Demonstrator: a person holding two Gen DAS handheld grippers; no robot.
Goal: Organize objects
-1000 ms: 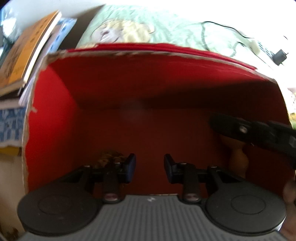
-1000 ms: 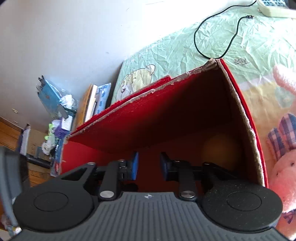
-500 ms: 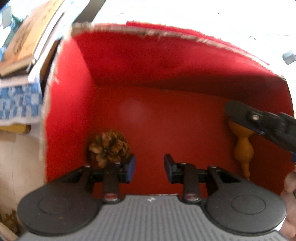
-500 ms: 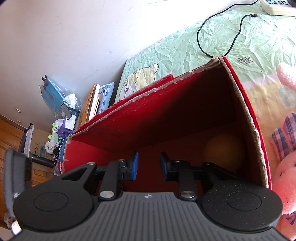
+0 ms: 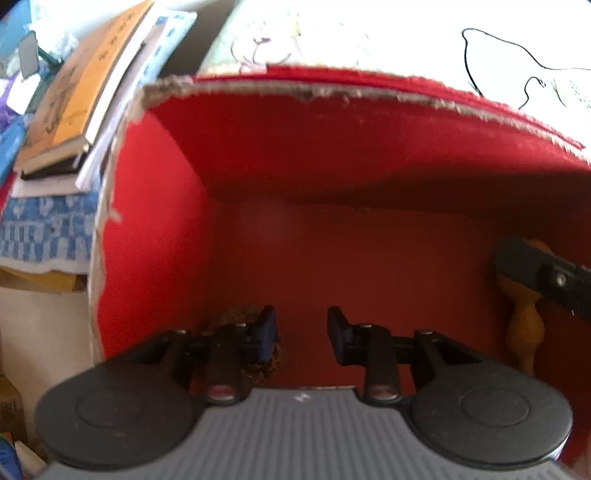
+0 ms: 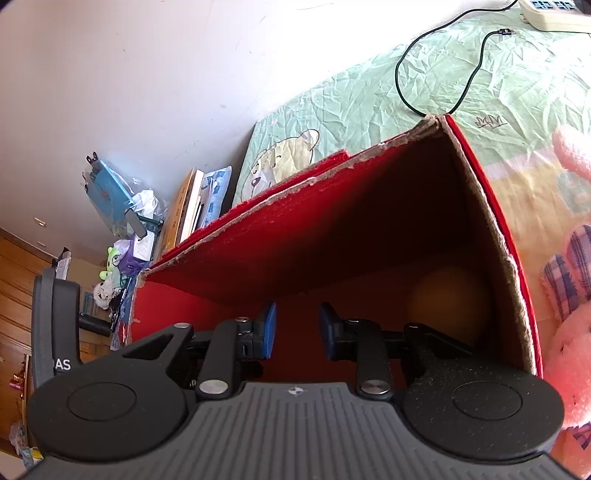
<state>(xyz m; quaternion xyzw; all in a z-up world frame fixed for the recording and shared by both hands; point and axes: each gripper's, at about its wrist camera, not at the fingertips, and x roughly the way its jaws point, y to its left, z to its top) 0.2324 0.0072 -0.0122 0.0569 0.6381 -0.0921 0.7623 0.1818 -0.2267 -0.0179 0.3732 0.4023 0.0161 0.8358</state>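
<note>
A red cardboard box (image 5: 155, 221) with a ragged rim fills the left wrist view; it also shows in the right wrist view (image 6: 295, 229). My left gripper (image 5: 302, 334) is open and empty above the box floor. A brown pine cone (image 5: 275, 360) lies under its left finger, mostly hidden. An orange gourd (image 5: 524, 332) stands at the box's right wall, and in the right wrist view (image 6: 450, 306) it sits in the dark corner. My right gripper (image 6: 297, 330) is open and empty at the box's near edge; its finger (image 5: 543, 275) reaches in by the gourd.
A stack of books (image 5: 74, 99) lies left of the box. The box sits on a green cartoon bedsheet (image 6: 461, 74) with a black cable (image 6: 406, 62) and a power strip (image 6: 554, 13). A pink plush toy (image 6: 569, 332) lies to the right of the box.
My left gripper has tilted up and back, so the pine cone has slipped behind its left finger. The right gripper has held nearly still by the gourd.
</note>
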